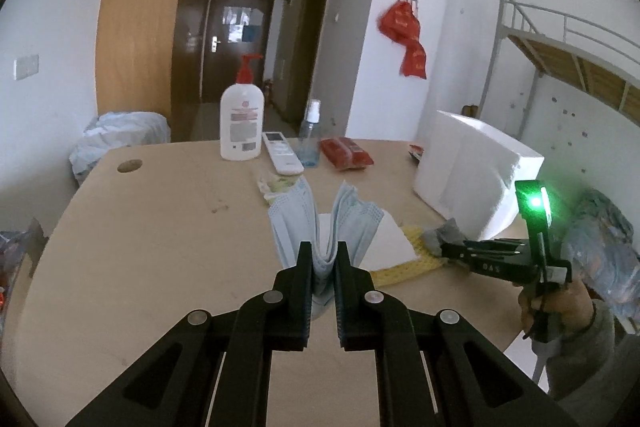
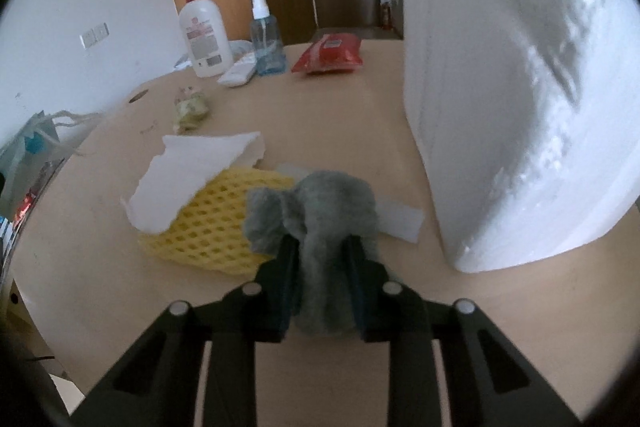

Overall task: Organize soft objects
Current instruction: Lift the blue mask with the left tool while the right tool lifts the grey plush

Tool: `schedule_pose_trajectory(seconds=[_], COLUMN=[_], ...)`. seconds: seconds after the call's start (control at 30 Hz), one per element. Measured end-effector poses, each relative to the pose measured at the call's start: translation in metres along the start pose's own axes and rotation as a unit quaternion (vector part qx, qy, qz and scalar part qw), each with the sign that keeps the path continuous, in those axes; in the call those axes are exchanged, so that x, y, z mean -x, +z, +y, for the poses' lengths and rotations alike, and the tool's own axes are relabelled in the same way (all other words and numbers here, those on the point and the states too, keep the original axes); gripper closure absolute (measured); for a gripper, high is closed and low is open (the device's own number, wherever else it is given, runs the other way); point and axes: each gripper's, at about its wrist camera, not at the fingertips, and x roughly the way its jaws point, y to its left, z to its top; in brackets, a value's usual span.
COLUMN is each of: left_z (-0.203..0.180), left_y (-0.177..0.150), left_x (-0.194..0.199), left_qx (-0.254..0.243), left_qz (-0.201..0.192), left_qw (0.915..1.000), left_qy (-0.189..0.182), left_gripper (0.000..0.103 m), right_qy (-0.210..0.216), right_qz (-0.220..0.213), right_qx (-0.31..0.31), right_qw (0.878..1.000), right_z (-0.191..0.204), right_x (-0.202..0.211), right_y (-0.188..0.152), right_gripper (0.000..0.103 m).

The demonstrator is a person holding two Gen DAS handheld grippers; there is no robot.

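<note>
My left gripper is shut on a stack of light blue face masks, which fan upward above the table. My right gripper is shut on a grey plush elephant, held just above the table beside a yellow foam net. A torn white foam sheet lies on the net. In the left wrist view the right gripper shows at the right with the grey elephant in its tip, over the yellow net.
A big white foam box stands at the right, close to my right gripper. At the table's far side stand a lotion pump bottle, a remote, a spray bottle and a red packet. A small crumpled wrapper lies mid-table.
</note>
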Motion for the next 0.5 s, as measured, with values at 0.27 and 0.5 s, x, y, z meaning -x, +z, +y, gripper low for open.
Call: schedule_pose_trajectory(seconds=[0.27,0.5], left_z=[-0.006,-0.021], left_y=[-0.003,0.001], left_x=[-0.013,-0.023], left_qx=[-0.002,-0.011], left_qz=[0.010,0.003], left_qw=[0.9999,0.9997], left_qy=[-0.013,-0.022], left_gripper=[0.093,0.093], right_qy=[0.004,0.011], right_qz=[-0.017,-0.099], right_qx=[-0.002,0.007], right_qw=[1.000,0.995], right_z=[-0.002,0.006], right_x=[0.010,0.065], right_y=[-0.003,0.011], right_gripper=[0.094,0.094])
